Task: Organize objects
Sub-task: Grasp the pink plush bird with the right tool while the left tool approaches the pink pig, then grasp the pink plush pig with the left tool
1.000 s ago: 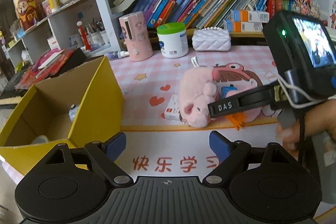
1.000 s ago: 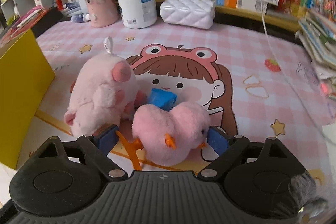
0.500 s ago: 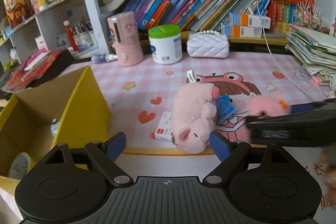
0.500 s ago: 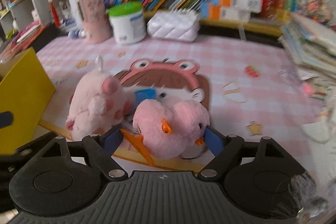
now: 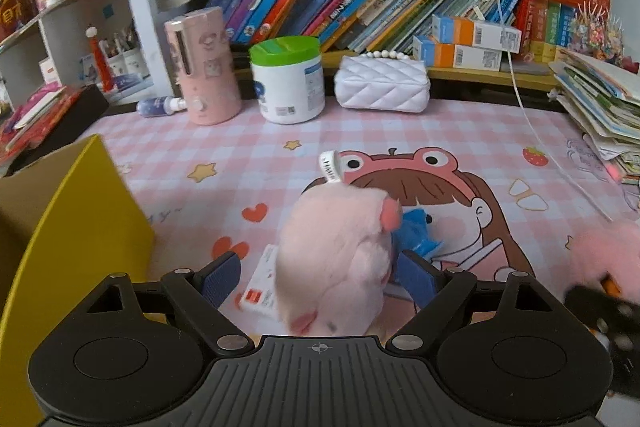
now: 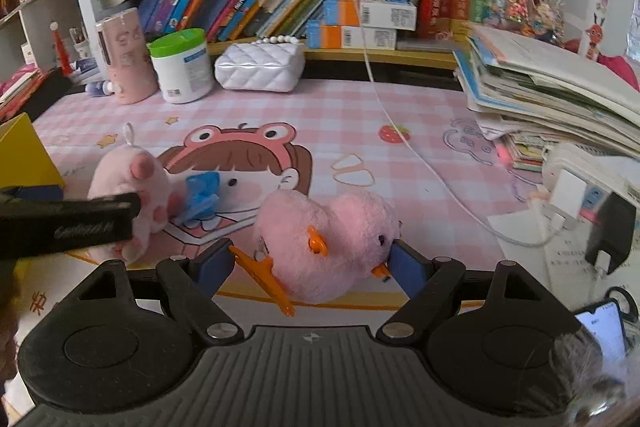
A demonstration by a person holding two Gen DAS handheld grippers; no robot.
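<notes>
Left wrist view first, and the biggest thing on the counter (image 5: 240, 155) is the yellow box (image 5: 80, 227), open-topped, standing off to the left of the left hand-held gripper (image 5: 319, 278); that looks like where things get sorted to.

Next the pink pig plush (image 5: 336, 255); it lies dead ahead, right between the wide-spread jaws, its long axis running away from the camera along the fingers, hang loop at the far end; the right pad sits just beside its flank, the left pad stands apart from it, so nothing is squeezed yet. This gripper is plainly the nearer one to the pig; my read is a straight close will do, then a swing left to the box.

Over on the right wrist view, the pink duck plush (image 6: 328, 239) lies crosswise between the jaws of the right hand-held gripper (image 6: 310, 265); those jaws have just been closing, the right pad is in against the duck's head, an orange foot is at the left pad; it looks gripped.

Smaller stuff: a red-and-white small box (image 5: 260, 287) lies tucked against the pig's left side, inside the left jaw's path, so it may get pinched along; a blue wrapper (image 5: 416, 235) peeks out on the pig's right.
</notes>
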